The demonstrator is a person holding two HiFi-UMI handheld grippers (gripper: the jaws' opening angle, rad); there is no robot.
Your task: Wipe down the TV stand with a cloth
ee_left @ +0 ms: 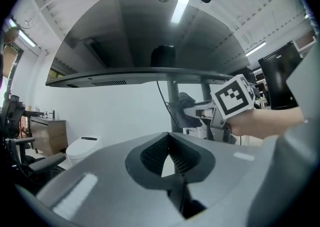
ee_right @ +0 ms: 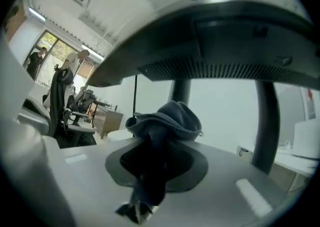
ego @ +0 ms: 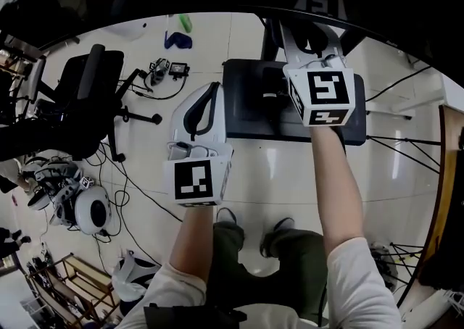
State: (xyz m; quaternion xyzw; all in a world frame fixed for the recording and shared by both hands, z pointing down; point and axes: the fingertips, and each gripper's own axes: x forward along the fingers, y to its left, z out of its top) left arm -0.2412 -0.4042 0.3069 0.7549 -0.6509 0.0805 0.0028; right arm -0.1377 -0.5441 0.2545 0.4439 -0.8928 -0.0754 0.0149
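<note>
A dark blue-grey cloth (ee_right: 167,118) is held bunched between the closed jaws of the right gripper (ee_right: 150,171), with its crumpled bulk bulging out past the fingertips. The TV stand (ego: 250,114) is seen as a dark, flat rectangular base with upright posts. It is set below and ahead of the right gripper and just to the right of the left gripper (ego: 210,96).

A: Floor, left side: what is sitting there?
B: One black office chair (ego: 90,96) is standing on the white floor (ego: 275,175). Black cables (ego: 127,204) are trailing past it. A round white device (ego: 90,210) is lying just below.
A: And further off?
B: A blue item (ego: 177,40) and a green one (ego: 185,23) are lying together. A wooden cabinet (ee_left: 48,135) is standing against the wall.
</note>
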